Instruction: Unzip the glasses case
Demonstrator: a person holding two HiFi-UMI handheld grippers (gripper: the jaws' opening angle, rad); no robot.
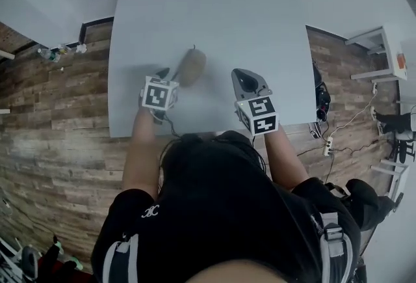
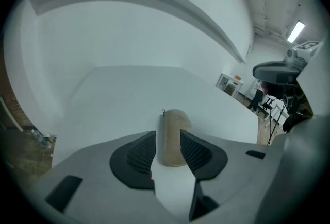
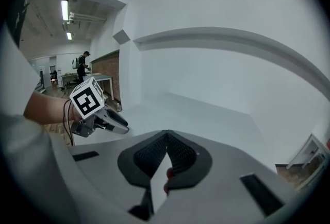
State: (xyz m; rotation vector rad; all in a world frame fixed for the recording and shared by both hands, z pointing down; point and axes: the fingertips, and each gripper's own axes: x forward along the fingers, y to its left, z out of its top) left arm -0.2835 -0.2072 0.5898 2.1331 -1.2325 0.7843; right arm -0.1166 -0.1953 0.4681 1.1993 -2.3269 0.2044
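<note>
Lying on the worktop point(image 1: 214, 2), the case point(image 1: 192, 67) showed through the left gripper's point(image 2: 167, 138) parted jaws in that gripper's view; the right gripper point(image 3: 166, 135), right of the case, was closed and empty, its view missing it.

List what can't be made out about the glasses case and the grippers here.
- The glasses case: its zipper is too small and blurred to trace in the head view. The left gripper view shows only a tiny tab at the far end.
- The case's lower sides are covered by the left gripper's open jaws in its own view, so contact is unclear.
- In the right gripper view the case lies outside the frame. The right gripper is shut and empty.
</note>
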